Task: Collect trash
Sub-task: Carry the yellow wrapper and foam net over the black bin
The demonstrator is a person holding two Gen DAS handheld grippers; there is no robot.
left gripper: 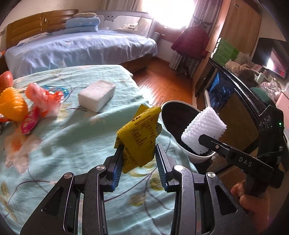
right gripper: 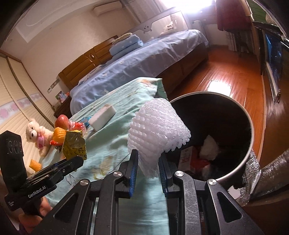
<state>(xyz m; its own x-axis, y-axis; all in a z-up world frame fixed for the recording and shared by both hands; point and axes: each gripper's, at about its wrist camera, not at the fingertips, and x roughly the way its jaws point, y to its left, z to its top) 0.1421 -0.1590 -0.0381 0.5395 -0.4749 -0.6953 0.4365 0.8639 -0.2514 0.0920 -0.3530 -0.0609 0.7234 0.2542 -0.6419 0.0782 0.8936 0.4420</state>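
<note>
Right tool point(right gripper: 148, 170) clenches white foam fruit netting point(right gripper: 157, 130) beside the round black-lined trash bin point(right gripper: 250, 126); left tool point(left gripper: 139, 157) grips a crumpled yellow foil wrapper point(left gripper: 142, 130) over the floral bedspread point(left gripper: 72, 144). Early release risks either missing the bin.

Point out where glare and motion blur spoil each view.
Left wrist view: the window is blown out white, and the orange and pink wrappers at the left edge smear with motion blur, while the yellow packet stays sharp. Right wrist view: the window glares at the top, a bright patch washes out the wooden floor, and the bedspread is streaked.
</note>
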